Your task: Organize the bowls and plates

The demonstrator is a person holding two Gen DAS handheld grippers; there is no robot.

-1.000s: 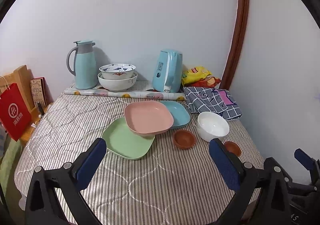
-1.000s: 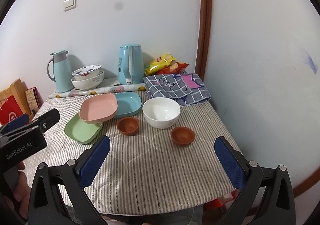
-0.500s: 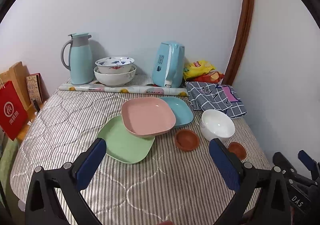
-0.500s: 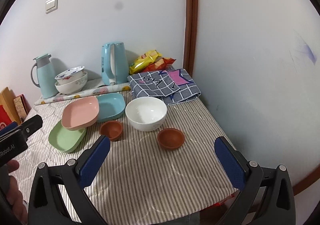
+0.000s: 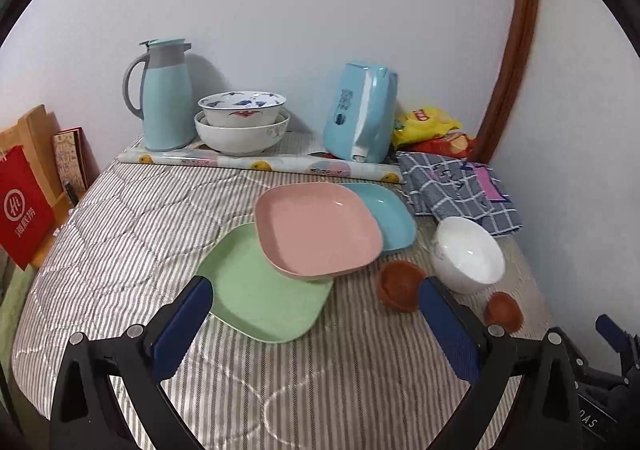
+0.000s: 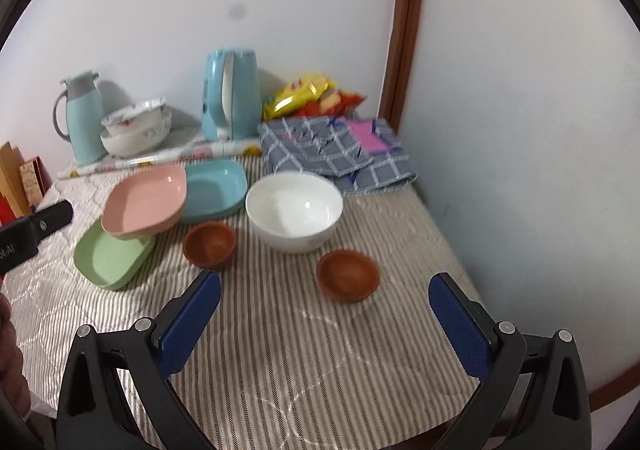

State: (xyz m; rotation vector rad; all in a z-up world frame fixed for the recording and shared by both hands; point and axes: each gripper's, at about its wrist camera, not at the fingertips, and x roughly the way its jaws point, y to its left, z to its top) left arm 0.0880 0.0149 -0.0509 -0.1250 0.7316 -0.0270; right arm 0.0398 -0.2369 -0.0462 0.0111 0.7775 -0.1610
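- Three square plates lie ahead of the left gripper in the left wrist view, its jaws spread wide and holding nothing. The green plate sits just beyond and between the blue pads, nearest of all; the pink plate rests tilted on its far edge, overlapping the blue plate behind. One brown bowl lies just inside the right-hand pad, the white bowl beyond that pad, and a second brown bowl outside it.
- Two brown bowls frame the right wrist view, where the right gripper also hangs above the striped tablecloth with jaws wide apart and empty. The nearer small bowl lies between the pads, just ahead; the other sits beyond the left-hand pad, and the white bowl stands straight ahead, farther off.
- Judging by reach, the left gripper is better placed for the plates, the right for the bowls.
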